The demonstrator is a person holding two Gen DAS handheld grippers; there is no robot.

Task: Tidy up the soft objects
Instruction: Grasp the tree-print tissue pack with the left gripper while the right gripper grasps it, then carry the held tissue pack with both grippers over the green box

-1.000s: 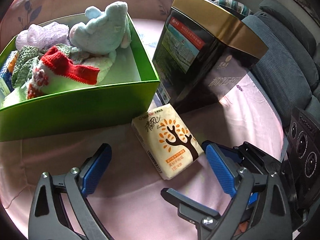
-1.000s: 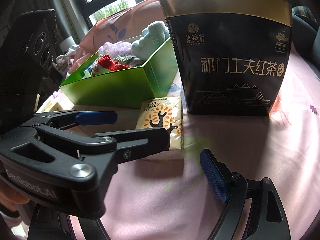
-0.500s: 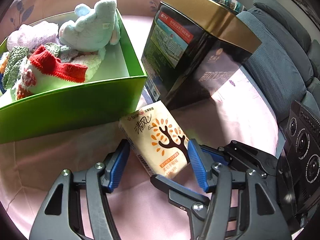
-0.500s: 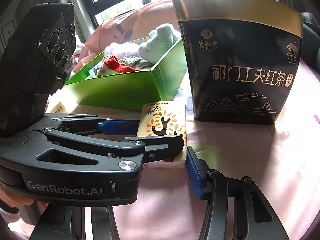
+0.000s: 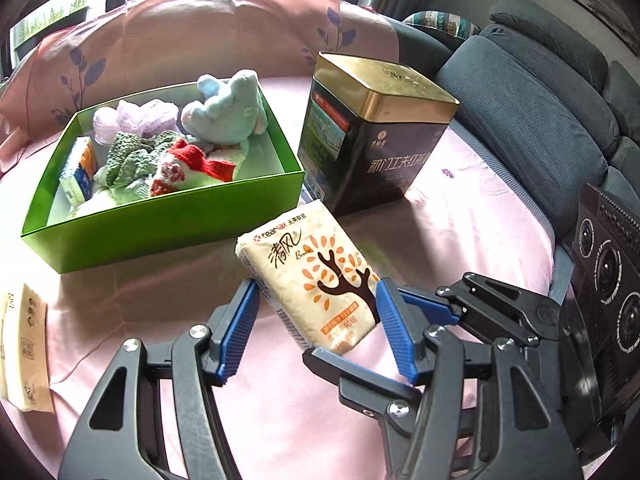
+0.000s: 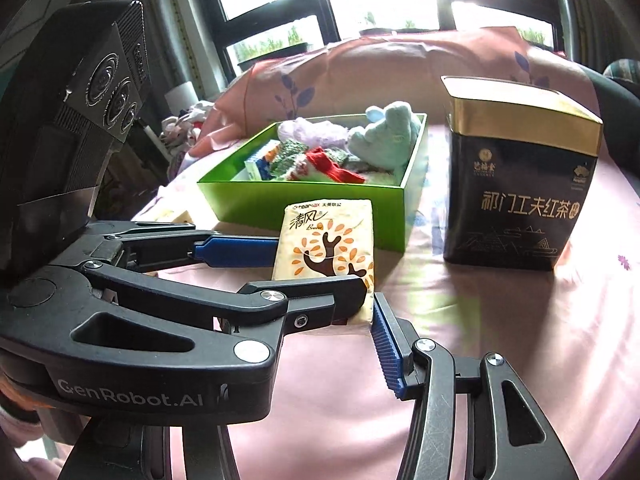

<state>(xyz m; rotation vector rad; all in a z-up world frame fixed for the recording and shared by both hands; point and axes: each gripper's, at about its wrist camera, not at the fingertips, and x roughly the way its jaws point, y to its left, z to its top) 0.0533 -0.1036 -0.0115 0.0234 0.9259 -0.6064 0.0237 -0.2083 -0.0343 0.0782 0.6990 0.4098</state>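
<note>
Now, left to right:

Spare pack: a flat beige packet (image 5: pixel 24 344) lies on the pink sheet (image 5: pixel 460 216) at the far left, untouched.

Green box (image 5: pixel 160 236): it sits open just beyond your grippers, already holding a pale blue plush toy (image 5: pixel 228 114), a lilac knit (image 5: pixel 140 118), green and red crochet pieces (image 5: pixel 176 164) and a small blue tissue pack (image 5: pixel 78 172). Bare floor shows near its right wall.

Tissue pack (image 5: pixel 316 276): it is tilted up between both grippers, close in front of the box's near wall.

Left gripper (image 5: pixel 316 320): you have it closed on the pack's two long sides, blue pads pressing in.

Right gripper (image 6: pixel 348 312): one blue pad lies against the pack's lower corner; the other finger is hidden behind the left gripper, so you seem to be clamping the same pack.

Black tea tin (image 5: pixel 372 144): it stands right of the box, near the pack.

Step in hand: carrying the pack to the box.

Next move: you likely need to clear the near wall, keep off the tin, and release both grips over the bare patch.
</note>
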